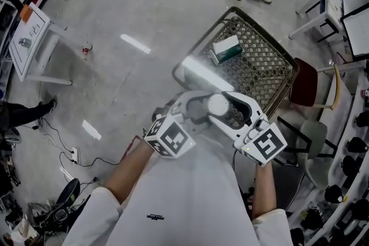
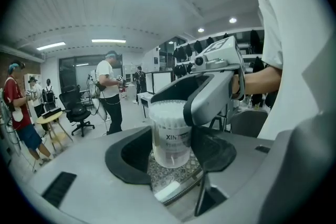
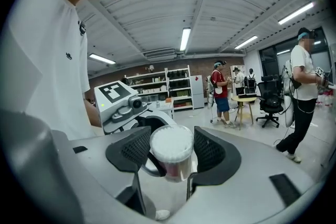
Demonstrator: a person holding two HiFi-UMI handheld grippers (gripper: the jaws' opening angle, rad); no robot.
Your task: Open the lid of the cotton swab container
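I hold a clear cotton swab container [image 1: 218,104] in the air between both grippers, above a wire cart. In the left gripper view the container [image 2: 170,136], packed with white swabs, stands upright between the dark pads [image 2: 131,157] of my left gripper [image 2: 171,160], which is shut on its body. The right gripper [image 2: 212,94] reaches over its top from the right. In the right gripper view the round white top [image 3: 171,145] sits between the meshed pads [image 3: 212,152] of my right gripper [image 3: 172,159], shut on the lid end. The left gripper's marker cube [image 3: 113,93] shows behind.
A wire shopping cart [image 1: 277,75] stands under and beyond the grippers, with a green and white box [image 1: 226,49] inside. A red-seated chair [image 1: 304,84] is right of it, a white stand [image 1: 29,37] far left. People stand around the room.
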